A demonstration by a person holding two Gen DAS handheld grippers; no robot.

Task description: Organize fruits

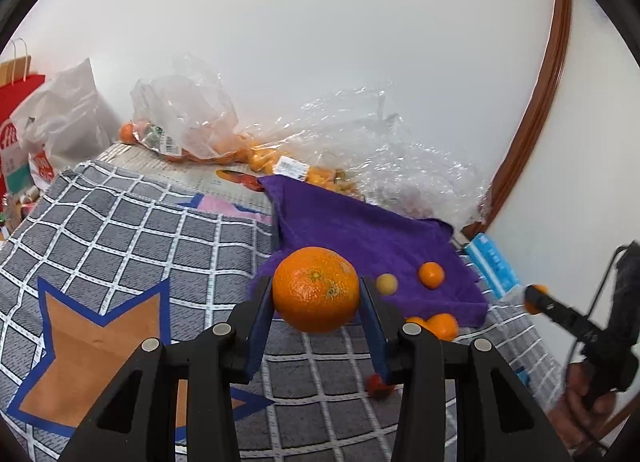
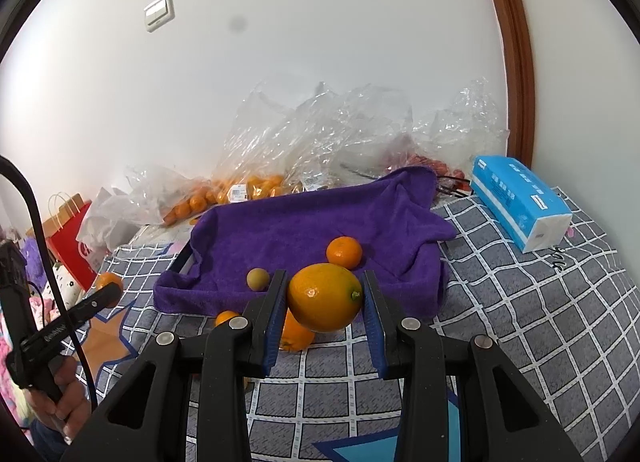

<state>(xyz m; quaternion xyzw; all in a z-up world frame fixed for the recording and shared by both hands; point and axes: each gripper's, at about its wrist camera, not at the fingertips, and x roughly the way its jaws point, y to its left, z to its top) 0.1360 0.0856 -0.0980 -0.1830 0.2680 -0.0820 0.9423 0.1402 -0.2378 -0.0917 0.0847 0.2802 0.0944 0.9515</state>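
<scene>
Left gripper (image 1: pixel 316 294) clamped on big orange (image 1: pixel 316 289), right gripper (image 2: pixel 324 298) gripping yellow-orange citrus (image 2: pixel 325 298), both hovering just short of purple towel (image 1: pixel 360 229). Mid-carry probably; next, setting them down gently beside small mandarin (image 2: pixel 344 252).

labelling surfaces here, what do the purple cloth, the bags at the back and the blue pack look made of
Purple cloth: soft terry or microfibre, matte, fuzzy nap with limp folds.
Bags: thin clear plastic film, glossy, crinkled with bright glints.
Blue pack: probably tissues in smooth printed plastic wrap, with a slight sheen.
</scene>
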